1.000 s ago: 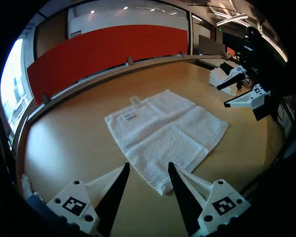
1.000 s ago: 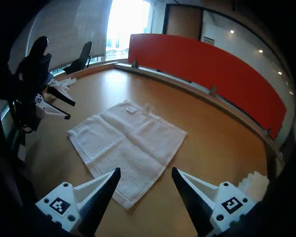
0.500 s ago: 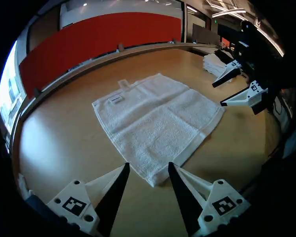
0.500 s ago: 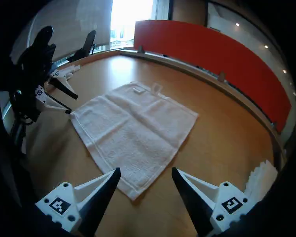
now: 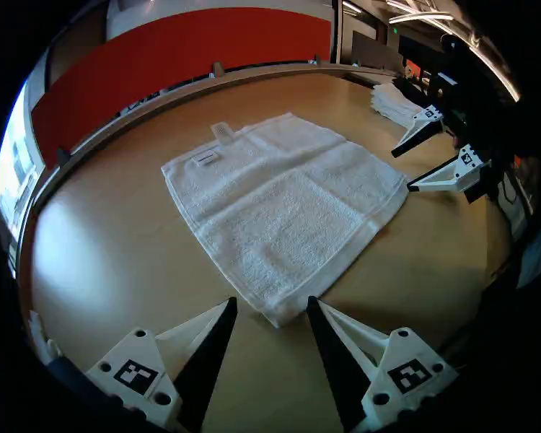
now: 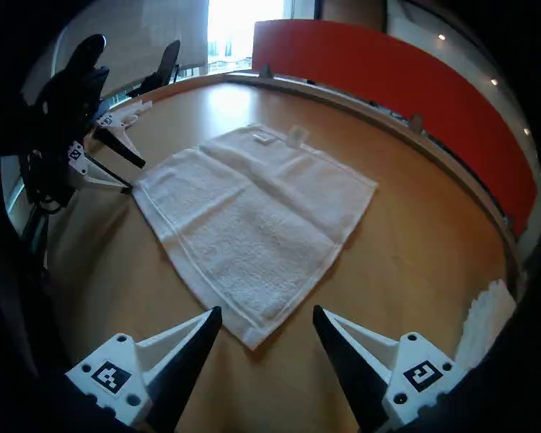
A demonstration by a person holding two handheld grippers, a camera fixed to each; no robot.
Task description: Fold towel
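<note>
— Where's the cloth?
— I've got the white terry towel (image 5: pixel 285 202) spread flat on the tan wooden tabletop (image 5: pixel 112 238). In the left gripper view, one corner points at me at six o'clock. My left gripper (image 5: pixel 270 302) has its jaws spread wide, and that corner sits right between the fingertips. I can't tell whether they touch it.
— And the other hand?
— My right gripper (image 6: pixel 265 310) has its fingers parted too, gripping nothing, with another towel corner between its tips at six o'clock in its own view. From the left camera I see it at three o'clock, just beside the towel's edge.
— Anything around?
— A red partition panel (image 5: pixel 184 50) at twelve o'clock, and a stack of folded white cloths (image 5: pixel 393 105) at two o'clock.
</note>
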